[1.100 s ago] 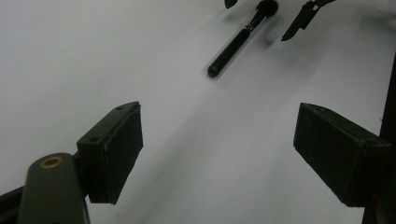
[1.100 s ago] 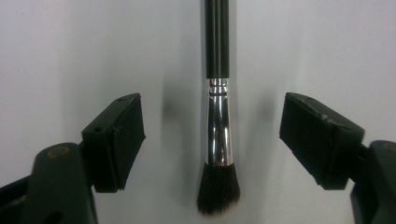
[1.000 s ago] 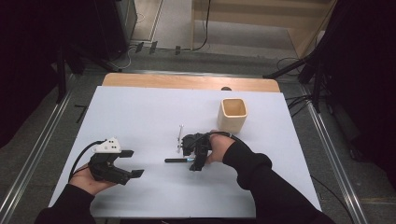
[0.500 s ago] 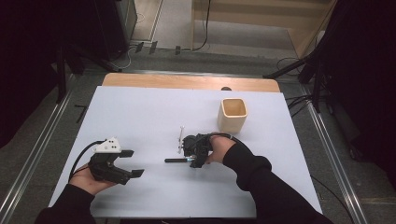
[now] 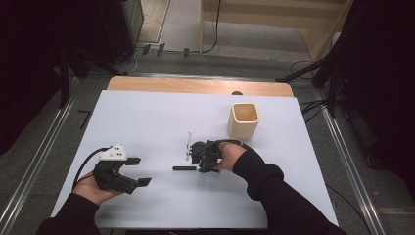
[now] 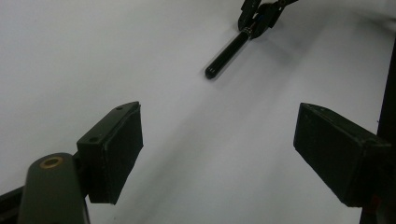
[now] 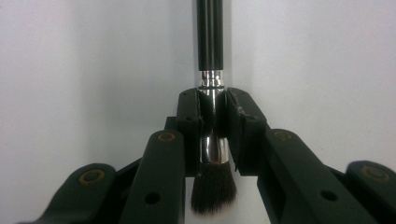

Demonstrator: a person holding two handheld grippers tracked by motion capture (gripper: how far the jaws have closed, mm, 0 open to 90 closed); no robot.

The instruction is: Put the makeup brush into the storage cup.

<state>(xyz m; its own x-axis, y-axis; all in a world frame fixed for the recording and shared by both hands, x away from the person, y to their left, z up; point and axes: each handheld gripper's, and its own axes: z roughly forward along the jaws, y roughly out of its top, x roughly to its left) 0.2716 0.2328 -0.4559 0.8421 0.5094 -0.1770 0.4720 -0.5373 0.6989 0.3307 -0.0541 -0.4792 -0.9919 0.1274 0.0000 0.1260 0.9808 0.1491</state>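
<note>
Black-handled brush point(image 7: 209, 42) gripped at its silver ferrule by the right gripper point(image 7: 213, 112).

The jaws have just been closing and are now clamped on the ferrule; bristles point back toward the hand, and the handle appears to lie on the white table point(image 5: 147, 117). The left gripper point(image 6: 219, 154) is held open, well apart. A beige cup point(image 5: 243, 120) stands nearby.

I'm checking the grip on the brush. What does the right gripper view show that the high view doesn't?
Right gripper view: the right tongs clamp the brush on its silver ferrule, dark bristles pointing back toward the camera.

High view: the beige cup beyond the brush, a small white tool beside the right tongs, and the left tongs open and apart.

Both: the black handle lying on the white table.
</note>
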